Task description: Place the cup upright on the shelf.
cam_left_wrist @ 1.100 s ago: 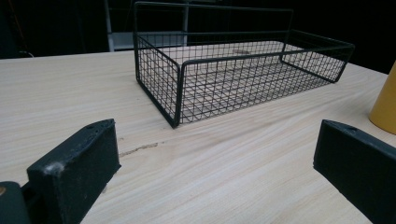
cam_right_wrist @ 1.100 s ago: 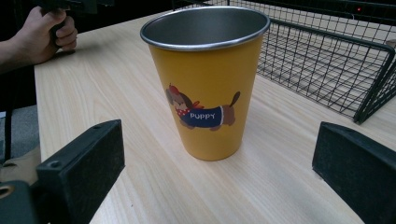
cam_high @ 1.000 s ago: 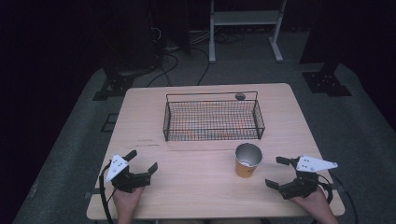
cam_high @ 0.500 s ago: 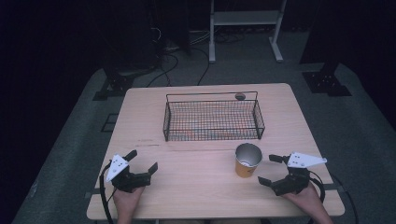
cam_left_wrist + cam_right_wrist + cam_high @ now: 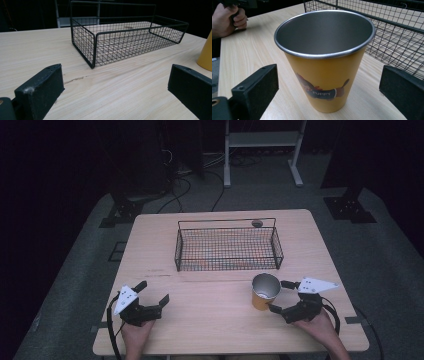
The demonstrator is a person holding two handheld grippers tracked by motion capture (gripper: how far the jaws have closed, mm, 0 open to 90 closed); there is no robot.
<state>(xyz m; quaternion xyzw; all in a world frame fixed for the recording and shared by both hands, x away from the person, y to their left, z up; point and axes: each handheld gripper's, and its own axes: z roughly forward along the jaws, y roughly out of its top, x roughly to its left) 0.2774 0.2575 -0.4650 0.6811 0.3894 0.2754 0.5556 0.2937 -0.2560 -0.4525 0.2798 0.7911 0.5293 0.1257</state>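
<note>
Change since 1 s ago: the right gripper has slid left along the table toward the yellow cup; the left gripper has stayed where it was.
High view, table: a light wooden table with a faint dark scuff line left of centre.
High view, cup: the yellow cup stands upright near the front edge, right of centre, just in front of the black wire basket.
High view, right gripper: jaws spread, their tips at the cup's right side; whether they touch it I cannot tell.
High view, left gripper: jaws spread over bare wood at the front left, well apart from the cup.
High view, room: grey carpeted floor, black cables behind the table, a white metal stand at the back, dark surroundings.
Left gripper view: 2 black jaws wide apart, bare wood grain between them; the wire basket ahead, the cup's yellow side at the right edge.
Right gripper view: the cup, steel inside, with a dog picture and the word PUPPY, stands between the 2 open jaws, gaps showing on both sides; the basket behind it, the person's left hand at the far table edge.
</note>
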